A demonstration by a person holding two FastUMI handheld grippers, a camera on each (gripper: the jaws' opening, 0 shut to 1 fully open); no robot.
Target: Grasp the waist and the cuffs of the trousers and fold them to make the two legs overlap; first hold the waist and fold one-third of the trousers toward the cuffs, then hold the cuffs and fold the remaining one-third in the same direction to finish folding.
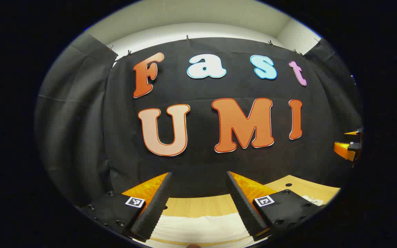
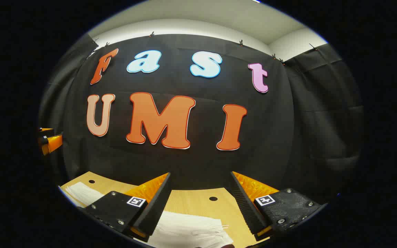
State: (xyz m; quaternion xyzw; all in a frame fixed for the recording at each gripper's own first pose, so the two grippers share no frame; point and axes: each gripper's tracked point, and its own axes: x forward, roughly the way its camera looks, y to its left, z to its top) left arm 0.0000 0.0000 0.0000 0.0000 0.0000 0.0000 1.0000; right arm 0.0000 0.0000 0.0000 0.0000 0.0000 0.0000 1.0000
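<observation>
Both grippers [image 1: 198, 203] [image 2: 198, 203] wide apart, empty.

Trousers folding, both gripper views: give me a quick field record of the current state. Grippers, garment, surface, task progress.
left gripper: open, raised above the trousers, holding nothing
right gripper: open, raised, holding nothing
trousers: white, lying on the table, below and between the fingers in both views
table: light wood, with small dark holes
contact: neither gripper touches the cloth
task progress: cannot tell how far the folding has got; too little of the garment shows
</observation>
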